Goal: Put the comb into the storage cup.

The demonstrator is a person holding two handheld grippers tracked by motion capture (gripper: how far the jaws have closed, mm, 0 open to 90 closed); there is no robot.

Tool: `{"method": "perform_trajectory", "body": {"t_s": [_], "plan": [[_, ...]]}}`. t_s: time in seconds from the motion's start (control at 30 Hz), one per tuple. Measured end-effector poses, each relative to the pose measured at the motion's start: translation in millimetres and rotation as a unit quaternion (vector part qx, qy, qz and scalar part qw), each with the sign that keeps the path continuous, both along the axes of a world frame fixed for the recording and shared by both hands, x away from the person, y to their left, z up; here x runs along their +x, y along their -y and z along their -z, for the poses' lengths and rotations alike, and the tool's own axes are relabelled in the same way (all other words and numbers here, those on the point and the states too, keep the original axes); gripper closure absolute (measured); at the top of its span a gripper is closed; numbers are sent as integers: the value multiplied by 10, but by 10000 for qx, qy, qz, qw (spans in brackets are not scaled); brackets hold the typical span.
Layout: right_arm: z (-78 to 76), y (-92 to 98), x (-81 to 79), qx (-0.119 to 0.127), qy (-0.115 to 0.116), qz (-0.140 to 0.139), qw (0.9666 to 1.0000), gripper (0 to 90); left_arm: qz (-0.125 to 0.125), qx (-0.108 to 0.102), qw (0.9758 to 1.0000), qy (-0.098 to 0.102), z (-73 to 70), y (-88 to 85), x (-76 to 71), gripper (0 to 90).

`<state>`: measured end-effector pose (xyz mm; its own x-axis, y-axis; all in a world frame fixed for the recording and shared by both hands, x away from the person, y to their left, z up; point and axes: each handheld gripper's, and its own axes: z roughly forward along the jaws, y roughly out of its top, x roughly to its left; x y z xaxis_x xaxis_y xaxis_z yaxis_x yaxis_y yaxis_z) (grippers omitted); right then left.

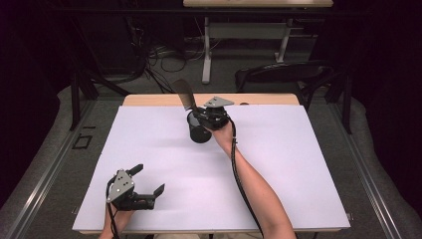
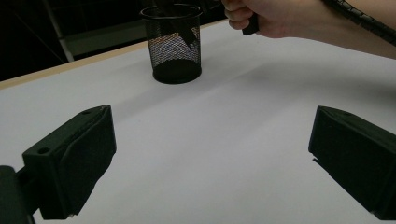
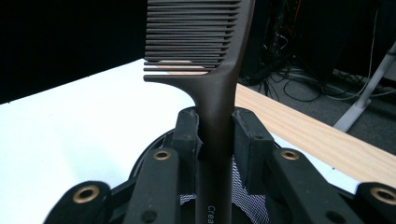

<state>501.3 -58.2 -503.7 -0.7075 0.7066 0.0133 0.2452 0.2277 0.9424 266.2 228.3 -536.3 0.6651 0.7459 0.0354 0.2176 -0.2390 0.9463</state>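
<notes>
While gripping a dark comb (image 3: 215,116) by its handle, the right gripper (image 1: 211,115) is hovering directly over a black mesh cup (image 1: 198,130) at the far middle of the white tabletop (image 1: 278,164). Its fingers (image 3: 187,135) are clenched on the handle from both sides, teeth end pointing up and away from the cup, handle end reaching down into the cup's mouth. The comb's long axis is running nearly upright, leaning slightly toward the far left in the high view, so the likely next move, a judgement only, is a straight lowering or lifting along that axis. Pale lettering on the handle is starting "Crea"; the remainder is cut off at the bottom edge.

At the near left, the left gripper (image 1: 133,189) is resting low over the tabletop in the person's hand, its fingers (image 2: 70,163) spread wide and holding nothing. The cup is lying well apart from it, far and to the right, leaving the right hand (image 2: 266,18) much the nearer.
</notes>
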Motion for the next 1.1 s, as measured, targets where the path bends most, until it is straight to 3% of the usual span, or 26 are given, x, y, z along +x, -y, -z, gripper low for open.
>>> {"method": "perform_trajectory", "body": {"t_s": [0.33, 0.5, 0.8, 1.1], "plan": [[30, 14, 3, -131, -174, 28, 9998, 715, -6, -10, 10000, -14, 3, 2, 3, 10], [-36, 35, -27, -254, -342, -41, 9991, 517, -5, -5, 10000, -7, 2, 0, 4, 10], [-157, 167, -90, -253, -633, -200, 9975, 284, -16, 12, 10000, -8, 1, 8, 2, 10], [-235, 239, -199, -343, -753, -410, 9957, 150, 12, 12, 10000, -19, 4, 19, 10, 10]]}}
